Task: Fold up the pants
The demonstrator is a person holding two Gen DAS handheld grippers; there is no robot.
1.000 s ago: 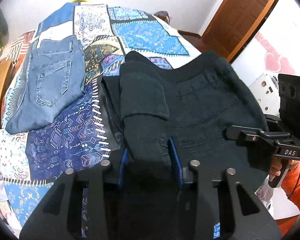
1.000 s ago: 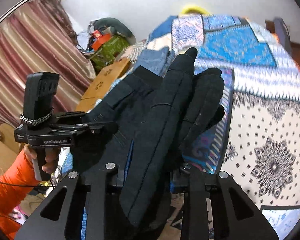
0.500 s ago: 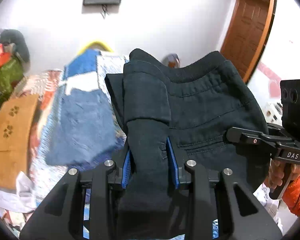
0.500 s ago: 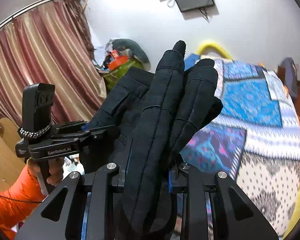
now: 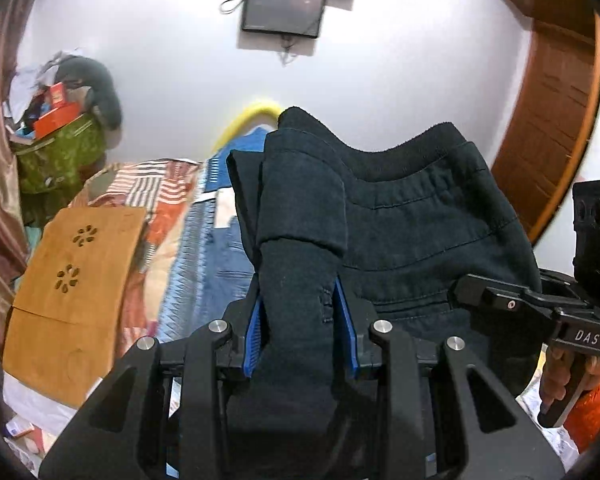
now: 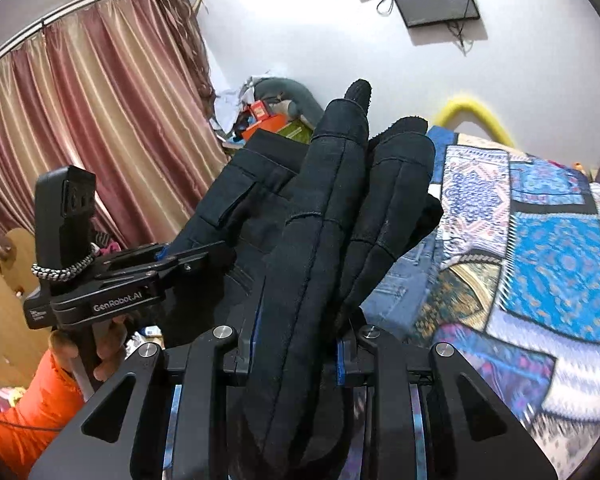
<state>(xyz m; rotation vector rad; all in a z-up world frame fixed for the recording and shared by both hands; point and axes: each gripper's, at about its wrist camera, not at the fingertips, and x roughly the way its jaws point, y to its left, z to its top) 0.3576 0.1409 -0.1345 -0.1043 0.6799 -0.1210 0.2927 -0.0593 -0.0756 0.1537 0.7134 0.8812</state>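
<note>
I have the black pants point(image 5: 412, 216) lifted off the bed point(image 6: 540, 240), hanging in the air between my two tools with the room's white wall behind them. My left gripper point(image 5: 300, 332) is clenched on a thick bunched fold of the pants: the dark cloth fills the gap between the blue-padded fingers point(image 5: 253, 336) and rises out of them as an upright roll, with the waistband spreading off to the right toward the other tool. My right gripper point(image 6: 296, 344) is likewise clamped on the pants point(image 6: 324, 216); here several stacked layers of cloth stand up from between the fingers point(image 6: 341, 356) in two long ridges that lean slightly right.

From the left wrist view I see the right gripper's side just beside the waistband's far end, my right hand point(image 5: 560, 376) wrapped on its handle. From the right wrist view the left gripper's nose is buried in the cloth's left edge, my left hand point(image 6: 100, 348) below it.

A pair of blue jeans point(image 6: 400, 280) lies flat on the patchwork bedspread, beneath and behind the raised pants.
</note>
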